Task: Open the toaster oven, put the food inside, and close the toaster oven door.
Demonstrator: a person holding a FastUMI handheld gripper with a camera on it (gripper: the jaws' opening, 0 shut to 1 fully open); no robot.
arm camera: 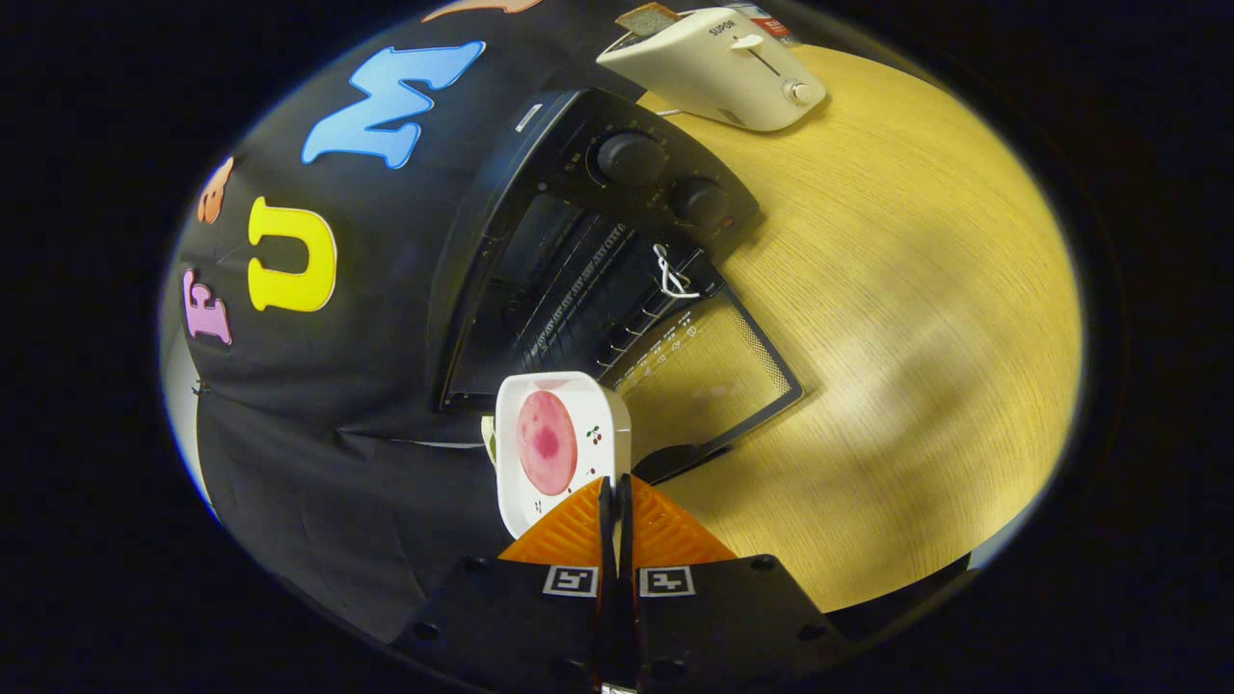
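Pale wood-grain tabletop (897,318) carries a black toaster oven (588,251) with its glass door (718,371) dropped fully open and lying flat toward the near side; the wire rack (588,289) shows inside the dark cavity, and two round knobs (631,159) sit on the control panel at the oven's far end; a white twist of cord or wire (670,275) hangs at the top edge of the door, near the rack.

The gripper (614,492) has its fingers pressed close together on the near rim of a small white square plate (559,448), pinching that edge between them; the plate is held off the tabletop, just ahead of the fingers and in front of the oven's open mouth, tilted in this rolled view; on the plate lies a round pink slice of food (546,442), with a small cherry print beside it on the plate's surface.

Beyond the oven, at the far side of the tabletop, stands a cream pop-up toaster (718,67) with a slice of bread (646,17) sticking out of its slot; its lever and dial face the tabletop's open stretch, which lies well apart to the right of the oven door.
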